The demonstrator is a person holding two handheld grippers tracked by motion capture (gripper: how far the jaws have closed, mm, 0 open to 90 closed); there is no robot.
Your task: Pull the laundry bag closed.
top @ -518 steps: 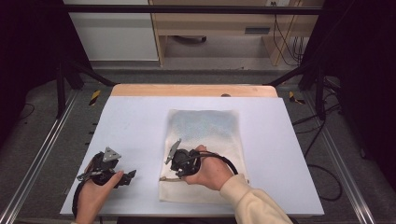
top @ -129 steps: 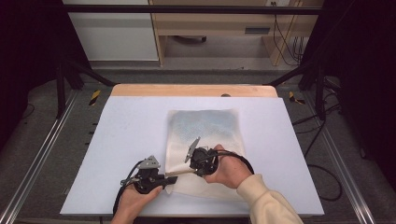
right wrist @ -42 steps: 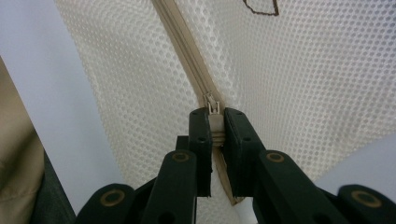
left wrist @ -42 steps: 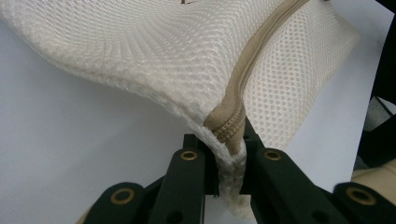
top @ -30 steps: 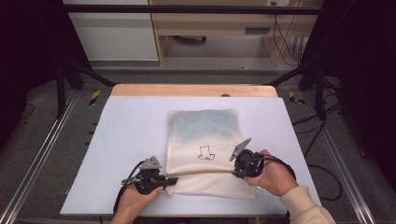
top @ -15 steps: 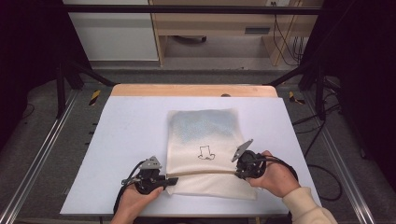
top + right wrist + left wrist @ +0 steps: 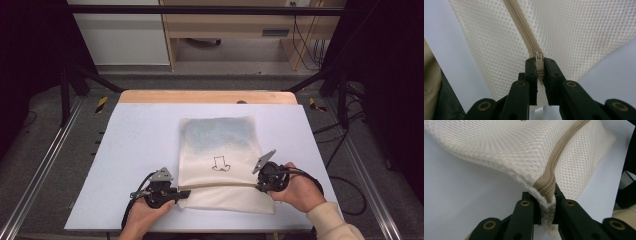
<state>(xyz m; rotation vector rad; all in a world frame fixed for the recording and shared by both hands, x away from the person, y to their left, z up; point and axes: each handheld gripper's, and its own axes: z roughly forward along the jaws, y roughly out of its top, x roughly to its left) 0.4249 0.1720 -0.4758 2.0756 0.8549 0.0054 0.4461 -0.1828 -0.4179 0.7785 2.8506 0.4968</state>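
Observation:
A cream mesh bag (image 7: 220, 140) with a small black drawing (image 7: 220, 164) lies on the white table (image 7: 135, 140). A beige zipper (image 7: 220, 186) runs across its near end. My left gripper (image 7: 182, 194) is at the bag's near left corner, shut on the mesh edge at the zipper's end (image 7: 546, 188); in the left gripper view the jaws (image 7: 544, 195) pinch that corner. My right gripper (image 7: 260, 186) is at the bag's right side, shut on the zipper pull (image 7: 537, 56) in the right gripper view (image 7: 539, 62). The zipper beyond the pull lies closed.
A wooden strip (image 7: 205, 96) borders the table's far edge. Metal frame rails (image 7: 45, 165) run along both sides. Cables (image 7: 345, 185) lie on the floor at the right. A pale cabinet (image 7: 120, 35) and a wooden shelf (image 7: 225, 25) stand behind the table.
The right gripper has travelled from the bag's left side along the zipper to its right end, creeping slightly right in the last second. The left gripper came in to the bag's corner and stays there.

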